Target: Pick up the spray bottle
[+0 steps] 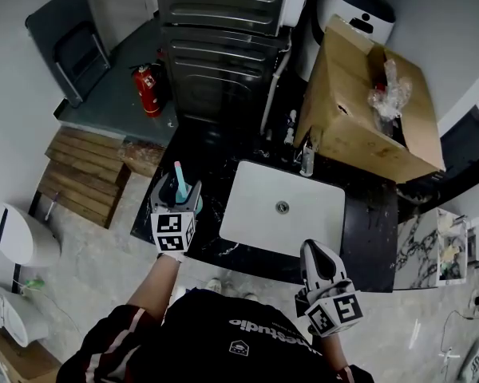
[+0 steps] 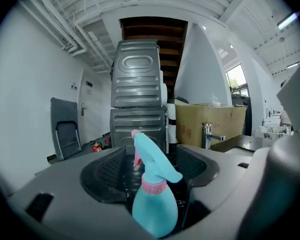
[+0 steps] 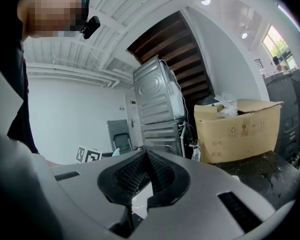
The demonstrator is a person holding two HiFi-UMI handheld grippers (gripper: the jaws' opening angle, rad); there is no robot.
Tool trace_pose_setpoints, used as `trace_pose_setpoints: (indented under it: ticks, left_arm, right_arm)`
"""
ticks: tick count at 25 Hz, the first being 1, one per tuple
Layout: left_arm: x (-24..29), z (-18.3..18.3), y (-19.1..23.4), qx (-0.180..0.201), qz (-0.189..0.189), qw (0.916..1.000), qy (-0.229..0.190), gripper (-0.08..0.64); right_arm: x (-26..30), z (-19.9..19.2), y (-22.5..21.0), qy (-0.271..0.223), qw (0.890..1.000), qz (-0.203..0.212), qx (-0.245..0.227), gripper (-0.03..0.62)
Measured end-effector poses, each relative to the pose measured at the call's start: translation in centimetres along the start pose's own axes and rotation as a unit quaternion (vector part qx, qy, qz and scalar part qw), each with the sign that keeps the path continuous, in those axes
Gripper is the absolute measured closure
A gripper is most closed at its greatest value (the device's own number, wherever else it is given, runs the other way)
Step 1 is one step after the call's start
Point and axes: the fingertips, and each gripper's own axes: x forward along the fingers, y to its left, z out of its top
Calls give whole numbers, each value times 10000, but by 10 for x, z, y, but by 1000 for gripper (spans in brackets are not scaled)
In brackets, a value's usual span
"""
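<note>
Where the spray bottle (image 2: 155, 204) stands: upright on the black marbled counter (image 1: 367, 238), just left of the white sink (image 1: 247, 214), near the counter's left end.
Bottle look: teal body, pink collar, pink nozzle tip and trigger.
Left gripper (image 1: 180, 188): jaws wide apart, bottle between them; left pad clearly off it, no squeeze seen.
Right gripper (image 1: 313, 250): jaws together at the tips, nothing between them; sits over the counter's front edge by the sink's right front corner, well apart from the bottle.
Cardboard box (image 1: 343, 110): open, on the counter behind the sink, to the right; crumpled clear plastic pokes out the top.
Faucet (image 2: 208, 134): chrome, behind the sink, in front of the box.
Stacked grey machines (image 1: 219, 54): just past the counter's far edge.
Fire extinguisher (image 1: 148, 90): red, on the floor left of the machines.
</note>
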Motion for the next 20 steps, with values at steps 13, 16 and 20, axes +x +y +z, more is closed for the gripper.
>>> trace_pose_setpoints:
  ticks: [13,16,20]
  left_arm:
    - [12,-24,1,12,-73,9999,110,317]
    - [12,-25,1,37,-89,9999,99,359]
    - [13,-25,2,48,-128,9999,88,380]
  right_arm:
    - [-1,-8,-2,82,9999,-68,50,555]
    - [-1,-9,-2,99,9999,-87,52,555]
    - [-1,-8,-2,97,9999,-99,52,555]
